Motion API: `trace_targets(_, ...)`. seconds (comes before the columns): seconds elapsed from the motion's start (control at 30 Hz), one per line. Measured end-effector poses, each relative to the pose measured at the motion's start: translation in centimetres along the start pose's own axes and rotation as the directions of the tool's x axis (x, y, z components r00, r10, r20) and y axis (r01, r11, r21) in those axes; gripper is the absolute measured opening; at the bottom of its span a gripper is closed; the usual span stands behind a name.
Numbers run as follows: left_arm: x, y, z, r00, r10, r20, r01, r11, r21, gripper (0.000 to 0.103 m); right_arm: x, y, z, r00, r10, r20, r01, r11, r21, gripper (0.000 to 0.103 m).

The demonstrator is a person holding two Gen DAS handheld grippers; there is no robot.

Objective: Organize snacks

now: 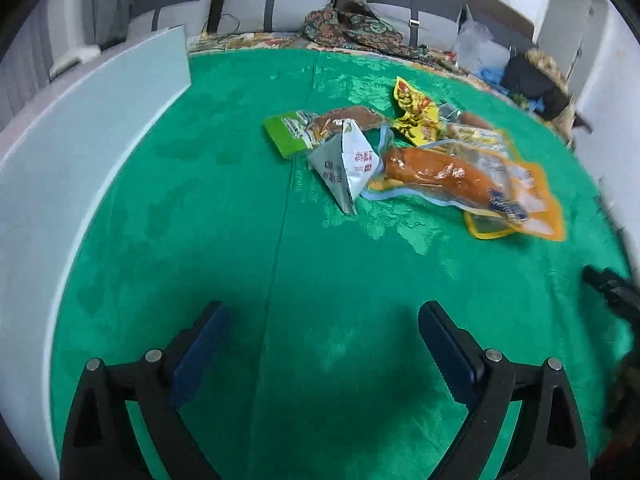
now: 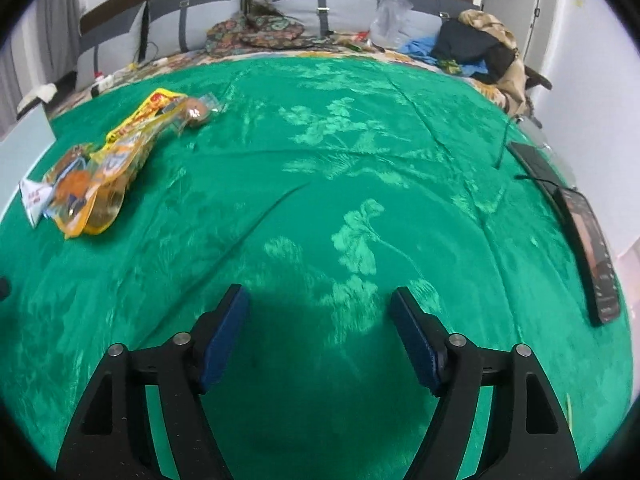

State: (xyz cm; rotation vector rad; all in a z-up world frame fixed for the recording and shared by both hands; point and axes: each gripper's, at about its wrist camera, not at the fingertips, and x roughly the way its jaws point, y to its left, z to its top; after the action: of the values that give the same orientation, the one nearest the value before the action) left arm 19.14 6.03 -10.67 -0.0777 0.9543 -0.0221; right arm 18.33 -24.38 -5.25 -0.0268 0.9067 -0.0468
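The left gripper (image 1: 322,344) is hovering over bare green cloth (image 1: 224,240) with its blue pads spread wide and nothing lying between them, and the right gripper (image 2: 320,334) is doing the same above a leaf-patterned stretch of that cloth, jaws parted and empty. The snacks are lying in a loose heap ahead of the left gripper and a little to its right, well apart from both sets of fingers. In the left wrist view, a long orange sausage pack (image 1: 452,178) is sitting at the near right of the heap, its long axis running from upper left down to lower right, its darker end pointing toward the lower right over a clear pouch with an orange border (image 1: 536,204). A silver-white triangular packet (image 1: 348,164) is touching its left end, with its sharp corner pointing down toward the camera. Behind that, a green-edged flat pack (image 1: 286,134) is lying crosswise beside a brown pack (image 1: 348,116), and a yellow pouch (image 1: 414,114) is stretching away toward the far side. From the right wrist view the same heap is sitting far to the left, the yellow pouch (image 2: 140,120) running diagonally from lower left to upper right. A white panel (image 1: 80,152) is standing along the left edge of the cloth.
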Motion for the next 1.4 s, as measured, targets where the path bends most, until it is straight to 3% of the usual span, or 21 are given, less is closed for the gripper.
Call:
trace_targets(0.13,1.0,-0.9,0.2,0.999,0.034,0.011,-0.035,0.998,0.061,0.103,0.7,-0.6,-0.4,1.000,0.028,-0.008,-0.027,0.999,0.036,0.083)
trace_targets(1.4,1.4,-0.8,0.1,0.999,0.033,0.012,-0.034,0.998,0.059,0.103,1.3,-0.6,-0.1,1.000,0.019,-0.013,-0.018,0.999,0.040,0.087)
